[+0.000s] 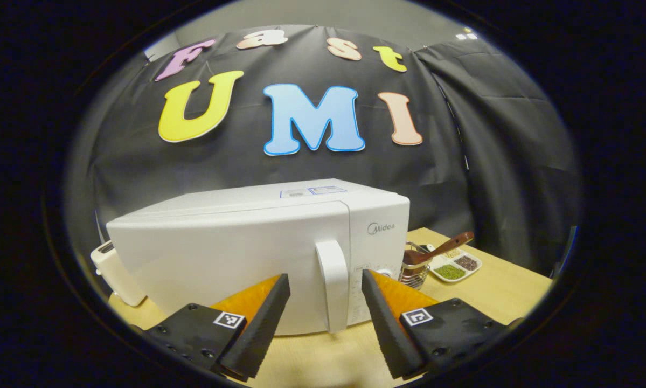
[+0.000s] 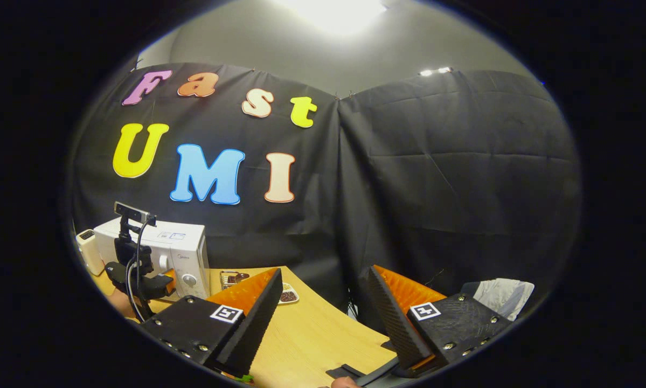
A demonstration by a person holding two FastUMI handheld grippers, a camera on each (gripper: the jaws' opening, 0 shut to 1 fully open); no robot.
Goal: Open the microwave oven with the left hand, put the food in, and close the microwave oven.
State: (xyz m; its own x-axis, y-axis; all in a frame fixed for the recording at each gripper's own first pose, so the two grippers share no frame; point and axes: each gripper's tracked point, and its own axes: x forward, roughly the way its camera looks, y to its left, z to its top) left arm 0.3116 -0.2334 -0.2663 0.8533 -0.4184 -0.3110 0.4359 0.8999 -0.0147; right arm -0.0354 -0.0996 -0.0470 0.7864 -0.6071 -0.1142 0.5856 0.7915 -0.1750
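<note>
The white microwave stands on the wooden table with its door closed. Its upright white handle sits at the door's right edge. My left gripper is open and close in front of the door, with the handle lined up in the gap between its fingers; neither finger presses on it. In the right gripper view the microwave is far off to the left, with the left gripper and its camera mount in front of it. My right gripper is open and empty over the table's near corner.
Right of the microwave stand a wire basket with a brown wooden spoon and a white divided dish of grains. A white toaster-like appliance sits to the left. Crumpled white material lies beyond the table edge.
</note>
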